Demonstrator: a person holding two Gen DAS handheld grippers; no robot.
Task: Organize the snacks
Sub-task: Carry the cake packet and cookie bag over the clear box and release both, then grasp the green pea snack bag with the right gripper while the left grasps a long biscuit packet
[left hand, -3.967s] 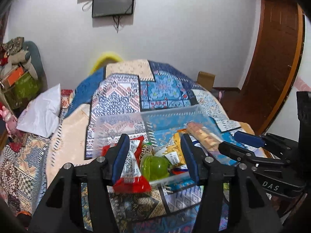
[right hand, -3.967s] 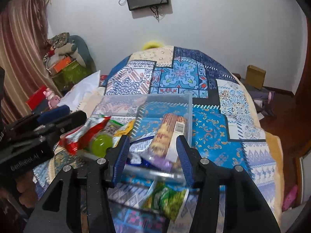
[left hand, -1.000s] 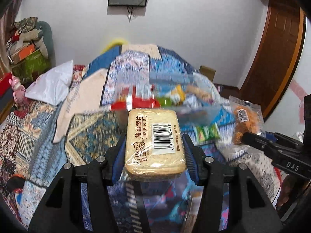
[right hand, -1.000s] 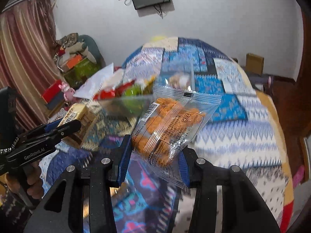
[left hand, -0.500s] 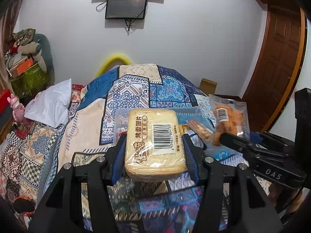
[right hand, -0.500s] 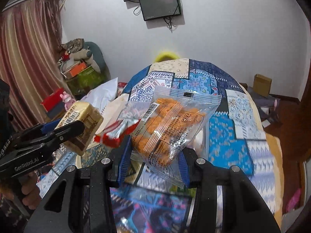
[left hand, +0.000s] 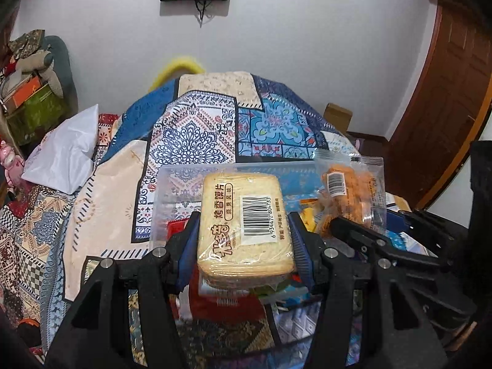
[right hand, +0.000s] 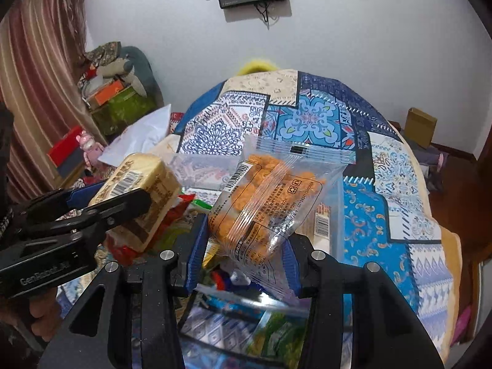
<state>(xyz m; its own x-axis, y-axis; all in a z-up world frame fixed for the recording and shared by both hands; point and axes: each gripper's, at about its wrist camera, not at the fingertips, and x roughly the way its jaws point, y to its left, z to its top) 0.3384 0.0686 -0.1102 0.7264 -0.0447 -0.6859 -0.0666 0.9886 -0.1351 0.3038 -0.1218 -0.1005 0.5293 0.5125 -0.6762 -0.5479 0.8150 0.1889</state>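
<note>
Left wrist view: left gripper (left hand: 244, 233) is clamping the toast pack (left hand: 244, 224) over the clear bin (left hand: 172, 184); right gripper (right hand: 243, 252) is gripping the orange snack bag (right hand: 270, 203) alongside, equally near.

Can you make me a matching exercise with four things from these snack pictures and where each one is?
Things:
1. toast slice pack
2. orange snack bag
3. clear plastic bin
4. white pillow

Places:
A. on the patterned quilt, holding snacks
B. clamped in the right gripper
C. at the quilt's left edge
D. clamped in the left gripper

Pairs: 1-D, 2-B, 3-A, 4-C
</note>
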